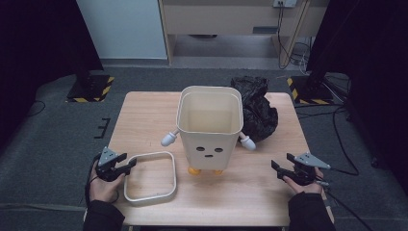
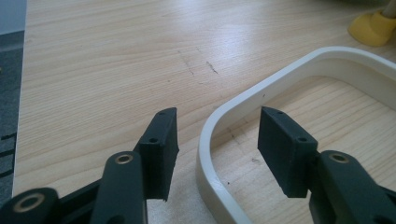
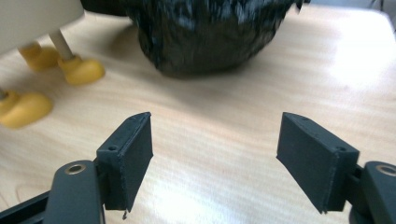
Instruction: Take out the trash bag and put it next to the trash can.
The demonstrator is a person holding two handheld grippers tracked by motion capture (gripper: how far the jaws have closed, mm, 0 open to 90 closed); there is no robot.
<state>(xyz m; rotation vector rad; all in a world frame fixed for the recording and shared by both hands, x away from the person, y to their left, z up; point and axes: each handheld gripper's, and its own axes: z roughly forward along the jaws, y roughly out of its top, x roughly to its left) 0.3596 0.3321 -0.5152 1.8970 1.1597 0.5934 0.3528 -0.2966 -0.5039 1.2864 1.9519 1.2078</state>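
A cream bin with a drawn face, small white arms and yellow feet stands upright in the middle of the wooden table. To its left a white rounded ring lies flat on the table. My left gripper is at the ring's left edge. In the left gripper view its jaws straddle the rim near a corner, one pad outside and one inside, with gaps on both sides, so the left gripper is open. My right gripper is low over bare wood right of the bin. It is open with nothing between its pads.
A crumpled black plastic bag lies behind and to the right of the bin, and ahead of the right gripper as the bag. The table's front edge is just behind both hands. Dark stands and cables sit on the floor beyond the table.
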